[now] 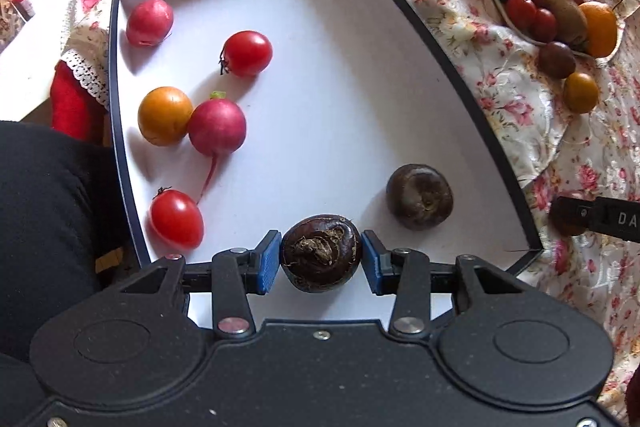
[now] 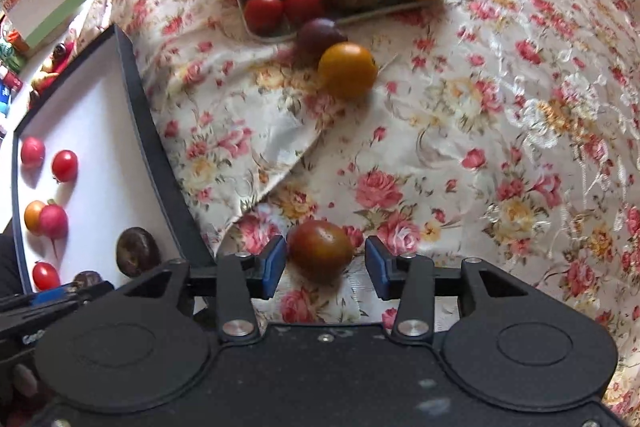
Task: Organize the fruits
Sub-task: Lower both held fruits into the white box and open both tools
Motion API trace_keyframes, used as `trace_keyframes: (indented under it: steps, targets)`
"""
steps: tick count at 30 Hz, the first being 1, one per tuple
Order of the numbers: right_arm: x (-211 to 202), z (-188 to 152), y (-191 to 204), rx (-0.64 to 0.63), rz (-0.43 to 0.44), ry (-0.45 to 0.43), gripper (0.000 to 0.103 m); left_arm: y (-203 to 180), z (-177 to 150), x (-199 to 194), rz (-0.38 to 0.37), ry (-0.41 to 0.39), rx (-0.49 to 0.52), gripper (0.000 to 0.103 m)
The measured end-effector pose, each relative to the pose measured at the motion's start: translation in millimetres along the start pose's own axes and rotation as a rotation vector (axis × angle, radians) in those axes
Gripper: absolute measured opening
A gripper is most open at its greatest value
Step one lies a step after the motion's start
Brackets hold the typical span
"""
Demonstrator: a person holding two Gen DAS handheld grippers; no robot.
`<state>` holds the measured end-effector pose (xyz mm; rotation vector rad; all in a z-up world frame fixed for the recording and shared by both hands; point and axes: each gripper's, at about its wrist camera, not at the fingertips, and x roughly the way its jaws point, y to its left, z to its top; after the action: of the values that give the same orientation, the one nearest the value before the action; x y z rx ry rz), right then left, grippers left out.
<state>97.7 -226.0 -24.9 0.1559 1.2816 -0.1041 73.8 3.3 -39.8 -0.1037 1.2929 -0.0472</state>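
Left wrist view, left gripper (image 1: 320, 261) hiding water chestnut's (image 1: 321, 251) underside

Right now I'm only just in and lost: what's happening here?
A person is sorting fruit with two handheld grippers. The left gripper is closed around a water chestnut over the near edge of the box, which already holds tomatoes, radishes and another chestnut. The right gripper is open around a dark tomato on the cloth. More fruit waits on the plate.
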Motion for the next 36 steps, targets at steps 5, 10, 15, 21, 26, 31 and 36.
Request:
trace_keyframes:
  steps: [5,10,15,21,26,31,36]
  targets:
    - [5.8,-2.7,4.7,-0.019,-0.013,0.005,0.037,2.3,-1.3,2.1,-0.004,0.015,-0.013,0.05]
    - [-13.0,-2.0,11.7,-0.037,-0.032,-0.045,0.036,2.0,-1.4,4.7,-0.002,0.024,-0.012,0.05]
    - [-41.9,8.6,31.1,-0.086,0.039,-0.099,0.036,1.5,0.2,6.9,0.001,0.024,-0.016,0.05]
    - [-43.6,33.3,80.3,-0.19,0.102,-0.092,0.036,2.3,0.2,6.7,0.002,0.022,-0.025,0.05]
    - [-22.4,52.5,117.3,-0.258,0.127,-0.04,0.036,5.5,-0.4,1.7,-0.003,-0.003,-0.037,0.051]
    - [-6.9,65.5,141.6,-0.282,0.125,-0.02,0.037,8.4,-2.7,-5.5,-0.012,-0.039,-0.046,0.05]
    - [-4.8,74.0,149.2,-0.262,0.166,-0.018,0.036,8.5,-3.1,-10.5,-0.005,-0.071,-0.056,0.05]
